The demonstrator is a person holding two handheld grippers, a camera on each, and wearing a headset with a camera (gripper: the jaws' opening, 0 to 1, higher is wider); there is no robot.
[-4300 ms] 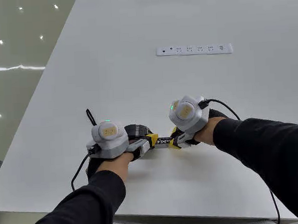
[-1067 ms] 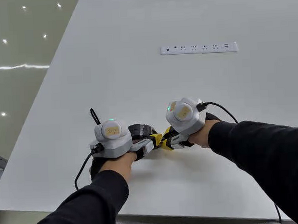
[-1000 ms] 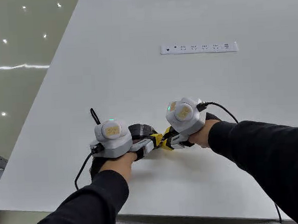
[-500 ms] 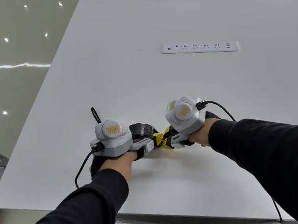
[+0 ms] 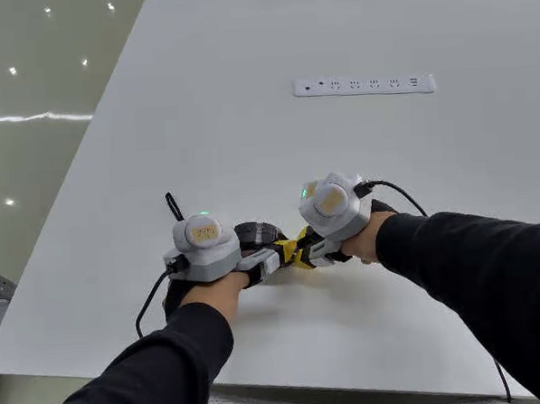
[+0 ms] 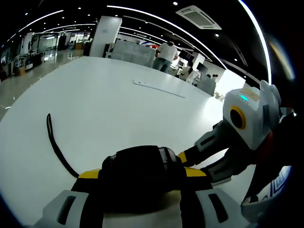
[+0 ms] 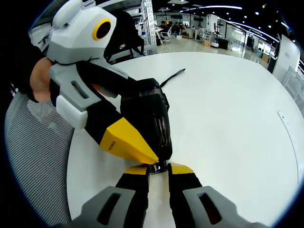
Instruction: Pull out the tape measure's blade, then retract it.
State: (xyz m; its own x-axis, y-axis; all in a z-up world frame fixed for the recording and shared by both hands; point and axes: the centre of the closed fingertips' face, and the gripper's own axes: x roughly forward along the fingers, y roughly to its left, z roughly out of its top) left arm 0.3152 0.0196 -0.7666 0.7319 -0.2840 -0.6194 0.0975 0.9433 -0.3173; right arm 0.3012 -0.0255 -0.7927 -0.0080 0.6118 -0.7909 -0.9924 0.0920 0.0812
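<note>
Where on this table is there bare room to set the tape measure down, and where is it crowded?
Bare table runs wide from the power strip to the tape measure, and left of its strap to the edge. Crowded: the near middle, where the left gripper holds it and the right gripper pinches the blade tip.

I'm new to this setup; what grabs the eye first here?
Near the white table's front edge, the left gripper clamps the black tape measure while the right gripper pinches its blade tip right at the case. A white power strip lies farther back.
</note>
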